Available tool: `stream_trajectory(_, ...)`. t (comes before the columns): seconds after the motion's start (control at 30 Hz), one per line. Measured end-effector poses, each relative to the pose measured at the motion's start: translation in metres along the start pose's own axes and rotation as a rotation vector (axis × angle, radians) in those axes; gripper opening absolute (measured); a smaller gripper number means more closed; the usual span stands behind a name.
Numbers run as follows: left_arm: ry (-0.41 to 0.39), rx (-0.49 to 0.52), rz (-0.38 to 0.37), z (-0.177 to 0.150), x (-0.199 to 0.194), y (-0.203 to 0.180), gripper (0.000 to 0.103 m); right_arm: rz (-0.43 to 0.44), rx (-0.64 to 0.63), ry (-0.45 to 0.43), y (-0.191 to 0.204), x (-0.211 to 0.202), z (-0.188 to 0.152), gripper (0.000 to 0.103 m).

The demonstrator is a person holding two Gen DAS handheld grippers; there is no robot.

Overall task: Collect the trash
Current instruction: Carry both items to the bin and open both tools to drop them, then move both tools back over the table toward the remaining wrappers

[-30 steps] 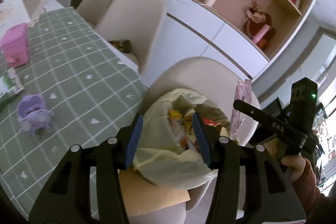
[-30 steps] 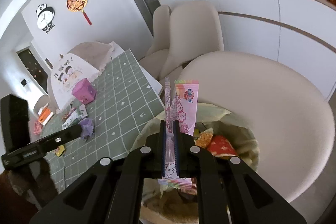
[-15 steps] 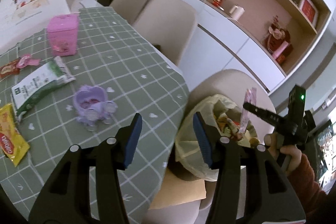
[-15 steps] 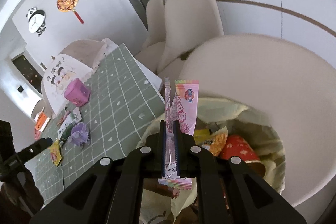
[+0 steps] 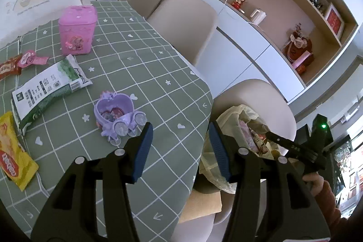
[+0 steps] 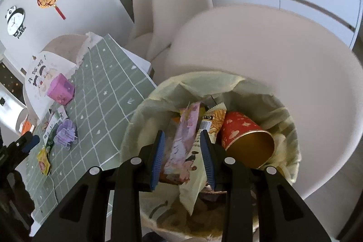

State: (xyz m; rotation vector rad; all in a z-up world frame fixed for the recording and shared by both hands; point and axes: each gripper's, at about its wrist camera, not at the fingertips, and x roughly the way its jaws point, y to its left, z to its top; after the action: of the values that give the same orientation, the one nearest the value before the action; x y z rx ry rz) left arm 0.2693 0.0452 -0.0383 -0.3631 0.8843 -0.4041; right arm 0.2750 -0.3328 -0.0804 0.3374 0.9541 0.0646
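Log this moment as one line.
right gripper: open over yellow trash bag | pink snack wrapper: in bag | left gripper: open over green checked tablecloth

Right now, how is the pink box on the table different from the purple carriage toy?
The pink box is tall, blocky and closed, while the purple carriage toy is low, heart-shaped and open on top, with wheels. The pink box stands farther back; the carriage sits nearer the left gripper. Both rest on the green checked tablecloth.

- Open tablecloth [image 5: 145, 65] betw purple toy carriage [image 5: 116, 116] & table edge: room to pass.
- Bag mouth [image 6: 204, 83] crowded w/ red cup [image 6: 246, 138], pink wrapper [image 6: 183, 140].
- Chair back [image 6: 272, 60] just behind bag.
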Motion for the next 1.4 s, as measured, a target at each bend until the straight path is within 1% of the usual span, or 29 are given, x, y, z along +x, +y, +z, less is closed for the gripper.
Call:
stream_trajectory(0.17, 0.000, 0.019, 0.005, 0.004, -0.004, 0.015, 0.049, -0.018, -0.021, -0.099, 0.020, -0.025, 0.000, 0.031)
stream_trajectory(0.23, -0.001, 0.018, 0.013, 0.006, -0.008, 0.026, 0.049, -0.002, -0.025, -0.146, 0.034, -0.033, 0.000, 0.031)
stream_trajectory(0.33, -0.016, 0.021, 0.044, 0.006, -0.019, 0.049, 0.049, 0.024, -0.035, -0.196, 0.058, -0.037, 0.001, 0.032)
stream_trajectory(0.43, -0.026, -0.003, 0.087, 0.004, -0.035, 0.084, 0.049, 0.050, -0.064, -0.237, 0.087, -0.036, -0.001, 0.032)
stream_trajectory(0.47, -0.028, -0.012, 0.099, 0.003, -0.040, 0.096, 0.049, 0.060, -0.074, -0.239, 0.097, -0.032, -0.002, 0.032)
stream_trajectory(0.53, -0.036, -0.040, 0.142, -0.001, -0.053, 0.126, 0.049, 0.078, -0.092, -0.220, 0.117, -0.021, -0.005, 0.035)
stream_trajectory(0.6, -0.041, -0.080, 0.173, -0.004, -0.065, 0.152, 0.049, 0.105, -0.102, -0.203, 0.135, -0.012, -0.009, 0.046)
stream_trajectory(0.67, -0.051, -0.142, 0.207, -0.010, -0.079, 0.185, 0.049, 0.127, -0.117, -0.170, 0.155, -0.002, -0.014, 0.046)
stream_trajectory(0.7, -0.053, -0.158, 0.216, -0.011, -0.083, 0.194, 0.049, 0.126, -0.134, -0.151, 0.166, 0.003, -0.017, 0.046)
stream_trajectory(0.77, -0.055, -0.192, 0.236, -0.017, -0.093, 0.216, 0.049, 0.097, -0.184, -0.131, 0.192, 0.012, -0.024, 0.046)
stream_trajectory(0.9, -0.040, -0.197, 0.249, -0.022, -0.096, 0.243, 0.049, 0.107, -0.216, -0.081, 0.224, 0.029, -0.037, 0.046)
stream_trajectory(0.97, -0.041, -0.175, 0.244, -0.015, -0.095, 0.251, 0.049, 0.107, -0.239, -0.049, 0.237, 0.037, -0.043, 0.046)
stream_trajectory(1.0, -0.047, -0.141, 0.239, -0.007, -0.093, 0.255, 0.049, 0.100, -0.256, -0.035, 0.244, 0.041, -0.047, 0.046)
stream_trajectory(1.07, -0.068, -0.042, 0.238, 0.012, -0.091, 0.259, 0.049, 0.081, -0.280, -0.029, 0.256, 0.045, -0.055, 0.046)
stream_trajectory(1.13, -0.085, 0.084, 0.243, 0.033, -0.085, 0.263, 0.049, 0.066, -0.292, -0.021, 0.266, 0.048, -0.062, 0.046)
stream_trajectory(1.2, -0.079, 0.165, 0.264, 0.055, -0.074, 0.273, 0.049, 0.036, -0.296, -0.016, 0.273, 0.050, -0.068, 0.046)
stream_trajectory(1.27, -0.070, 0.187, 0.281, 0.076, -0.062, 0.288, 0.049, 0.004, -0.297, -0.013, 0.277, 0.050, -0.073, 0.046)
stream_trajectory(1.37, -0.002, 0.168, 0.244, 0.099, -0.038, 0.314, 0.051, -0.020, -0.299, -0.008, 0.275, 0.046, -0.080, 0.046)
stream_trajectory(1.4, 0.009, 0.170, 0.240, 0.101, -0.033, 0.317, 0.051, -0.031, -0.302, -0.003, 0.274, 0.044, -0.082, 0.046)
